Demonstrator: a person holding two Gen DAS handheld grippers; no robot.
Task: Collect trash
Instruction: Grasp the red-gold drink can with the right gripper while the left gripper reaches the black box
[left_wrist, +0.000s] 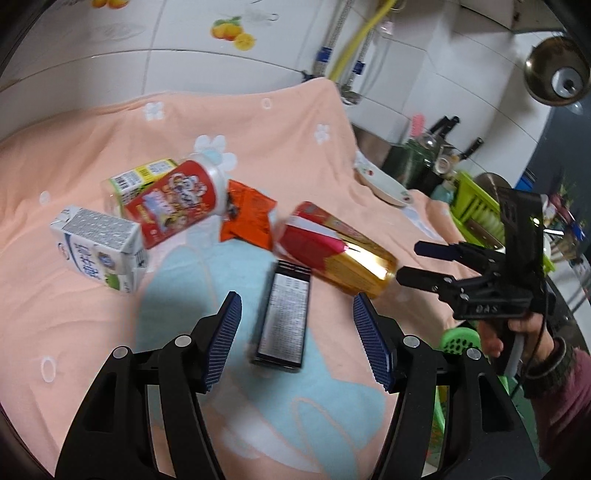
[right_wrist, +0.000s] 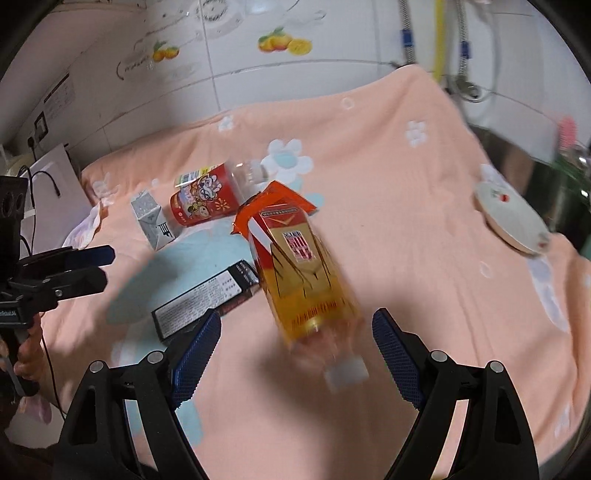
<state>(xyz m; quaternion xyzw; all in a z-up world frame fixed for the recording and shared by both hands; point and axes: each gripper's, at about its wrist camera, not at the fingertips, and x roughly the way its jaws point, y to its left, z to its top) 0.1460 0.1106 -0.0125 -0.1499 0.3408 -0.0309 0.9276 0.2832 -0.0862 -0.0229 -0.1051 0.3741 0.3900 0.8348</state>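
Trash lies on a peach flowered cloth (left_wrist: 74, 314). A black flat box (left_wrist: 283, 319) lies just ahead of my open left gripper (left_wrist: 295, 336). A gold and red bottle (right_wrist: 299, 273) lies on its side, cap toward my open right gripper (right_wrist: 295, 354); it also shows in the left wrist view (left_wrist: 332, 247). Behind are an orange wrapper (left_wrist: 247, 218), a red cartoon bottle (left_wrist: 177, 201), a yellow-green labelled pack (left_wrist: 144, 177) and a white milk carton (left_wrist: 99, 251). The right gripper (left_wrist: 410, 262) appears in the left view beside the gold bottle's end.
A white plate (right_wrist: 513, 221) sits at the cloth's right edge. Tiled wall with fruit stickers and pipes (left_wrist: 347, 40) stands behind. A green rack (left_wrist: 476, 206) and kitchen items are at the right. A green stool (left_wrist: 461, 339) is below the table edge.
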